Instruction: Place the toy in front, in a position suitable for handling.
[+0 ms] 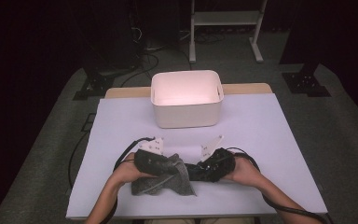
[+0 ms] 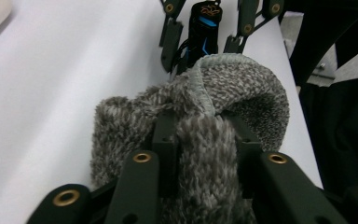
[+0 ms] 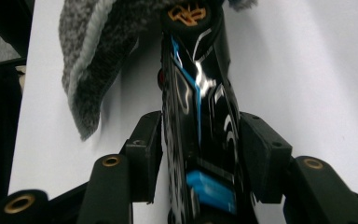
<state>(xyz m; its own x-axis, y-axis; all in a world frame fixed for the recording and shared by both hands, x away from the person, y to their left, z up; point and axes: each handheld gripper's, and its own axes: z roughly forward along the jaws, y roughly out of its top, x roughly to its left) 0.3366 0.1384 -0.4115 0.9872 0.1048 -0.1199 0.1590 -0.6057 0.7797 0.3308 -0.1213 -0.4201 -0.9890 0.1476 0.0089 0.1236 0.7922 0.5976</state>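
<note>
Forearms enter the high view from six o'clock, and a gripper is held in each hand near the front edge of the table (image 1: 261, 121), which is covered by a pale lavender sheet. Between the left gripper (image 1: 170, 164) and the right gripper (image 1: 196, 169) a grey fuzzy cloth (image 1: 165, 181) is bunched, partly lying on the sheet at about six o'clock. A black object with blue markings (image 1: 196, 171) is carried in the right gripper, its far end touching the cloth. At twelve o'clock a white plastic bin (image 1: 186, 114) stands on the table, well apart from the cloth. A strip of wooden tabletop (image 1: 126, 92) is seen behind the sheet. Grey carpet (image 1: 37, 163) surrounds the table, with cables (image 1: 144, 58) and a white frame stand (image 1: 226, 28) in the dark room at the back.

In the left gripper view, the left gripper (image 2: 205, 140) is clenched on a fold of the cloth (image 2: 242, 88), which is heaped on the sheet. The black object (image 2: 204, 23) is seen at twelve o'clock beyond the cloth, between the other gripper's jaws.

In the right gripper view, the right gripper (image 3: 198, 154) is closed around the black object (image 3: 198, 93), gripped on both sides. The cloth (image 3: 93, 56) hangs at eleven o'clock above the white surface.
</note>
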